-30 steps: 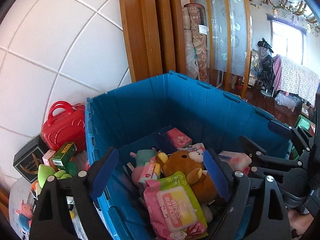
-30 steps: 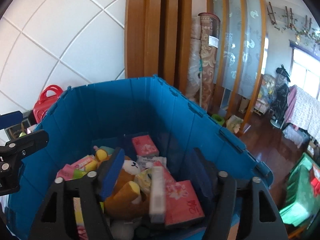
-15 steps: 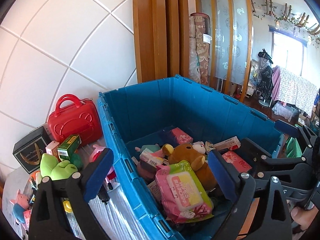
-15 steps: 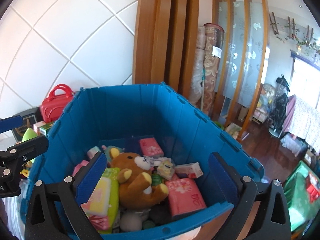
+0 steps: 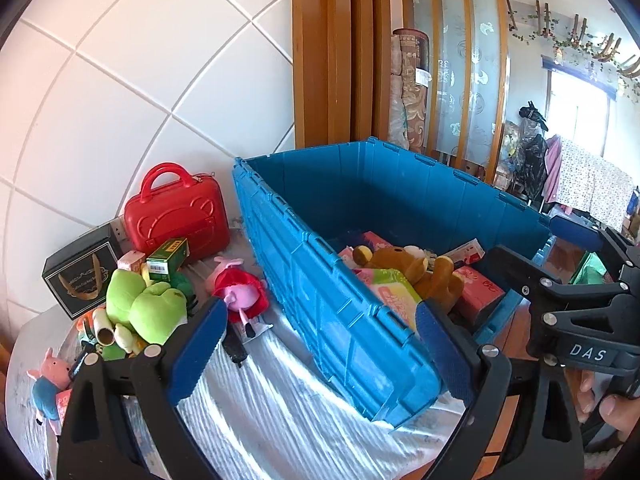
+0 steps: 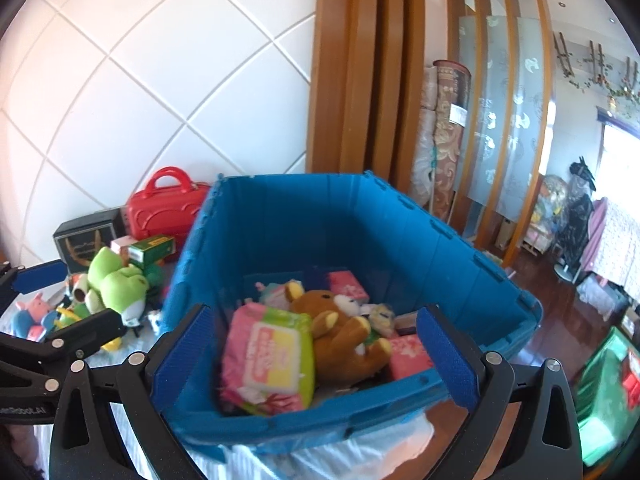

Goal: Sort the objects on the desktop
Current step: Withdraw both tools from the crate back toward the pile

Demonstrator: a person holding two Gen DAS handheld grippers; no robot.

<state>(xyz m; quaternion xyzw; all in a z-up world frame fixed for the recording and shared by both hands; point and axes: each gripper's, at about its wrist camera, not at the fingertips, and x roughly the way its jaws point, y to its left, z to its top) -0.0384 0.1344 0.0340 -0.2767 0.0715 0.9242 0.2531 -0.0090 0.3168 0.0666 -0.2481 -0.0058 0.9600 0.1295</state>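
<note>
A blue bin stands on the cloth-covered table and holds a brown teddy bear, a pink and green wipes pack, pink tissue packets and small boxes. My left gripper hangs open and empty before the bin's near left wall. The right gripper is open and empty in front of the bin's near rim. Left of the bin lie a green frog plush, a pig doll in a red dress, a green box and a pig doll in blue.
A red case and a black box stand against the white tiled wall. Wooden posts and rolled carpets rise behind the bin. The dark floor drops away beyond the table on the right.
Both grippers drew back from over the bin. The right jaws spread wider, and a white box seen between them now lies in the bin. The left view now takes in the toys.
</note>
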